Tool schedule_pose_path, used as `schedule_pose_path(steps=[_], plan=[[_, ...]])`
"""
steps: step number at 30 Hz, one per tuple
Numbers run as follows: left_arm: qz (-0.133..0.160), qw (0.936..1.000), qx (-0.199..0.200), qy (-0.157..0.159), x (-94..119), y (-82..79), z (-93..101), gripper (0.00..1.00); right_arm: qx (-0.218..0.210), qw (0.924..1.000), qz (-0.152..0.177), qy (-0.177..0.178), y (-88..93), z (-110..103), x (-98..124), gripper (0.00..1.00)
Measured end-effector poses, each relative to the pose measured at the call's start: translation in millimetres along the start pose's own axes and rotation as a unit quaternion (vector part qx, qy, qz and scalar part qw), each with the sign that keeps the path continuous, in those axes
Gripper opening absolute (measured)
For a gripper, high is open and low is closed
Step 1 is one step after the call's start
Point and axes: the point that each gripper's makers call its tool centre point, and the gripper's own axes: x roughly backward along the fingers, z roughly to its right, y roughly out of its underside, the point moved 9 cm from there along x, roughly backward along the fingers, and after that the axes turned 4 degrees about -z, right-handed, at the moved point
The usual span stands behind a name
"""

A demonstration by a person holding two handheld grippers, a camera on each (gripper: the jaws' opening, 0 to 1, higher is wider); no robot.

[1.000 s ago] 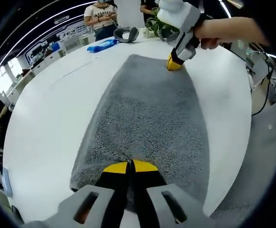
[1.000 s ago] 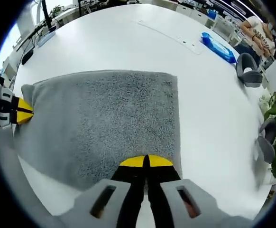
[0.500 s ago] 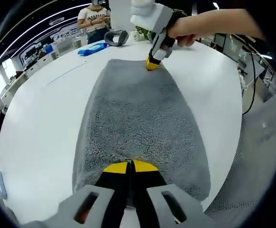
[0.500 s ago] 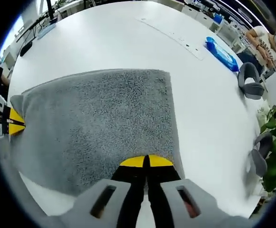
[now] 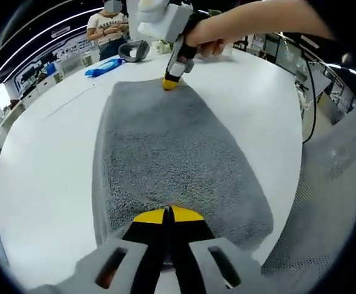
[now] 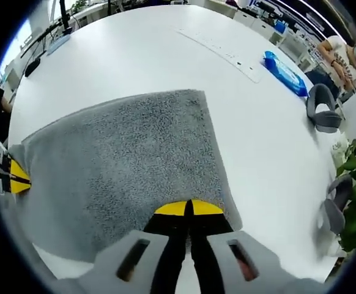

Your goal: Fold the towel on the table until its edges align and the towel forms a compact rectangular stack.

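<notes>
Gripping towel (image 5: 166,147) edges (both jaws)

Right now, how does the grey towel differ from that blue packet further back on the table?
The grey towel is large, fuzzy and spread flat, pinched at two ends by the left gripper and the right gripper. The blue packet is small, smooth and untouched, lying well apart. Both rest on the white table.

Towel (image 5: 166,159) near edge now lies closer to the table (image 5: 37,177) rim than a second ago; both pinched corners drawn that way. Right gripper (image 5: 170,83) sits further left and nearer across the towel. Left gripper (image 6: 16,177) lower at the right gripper view's edge.
</notes>
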Motion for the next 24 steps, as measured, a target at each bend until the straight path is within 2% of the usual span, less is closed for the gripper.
schedule_pose_path(steps=[10, 16, 24], plan=[[-0.005, 0.9996, -0.017, 0.024, -5.0, -8.9, 12.5, 0.02, -0.002, 1.0000, 0.006, -0.001, -8.2, 5.1, -3.9, 0.00], [-0.009, 0.9983, -0.047, 0.032, -8.2, -15.5, 22.6, 0.01, -0.007, 0.9999, 0.008, -0.004, -12.5, 8.9, -5.9, 0.00], [-0.011, 0.9967, -0.066, 0.046, -13.5, -24.7, 32.1, 0.01, 0.015, 0.9998, 0.002, 0.010, -20.2, 9.5, -8.8, 0.00]])
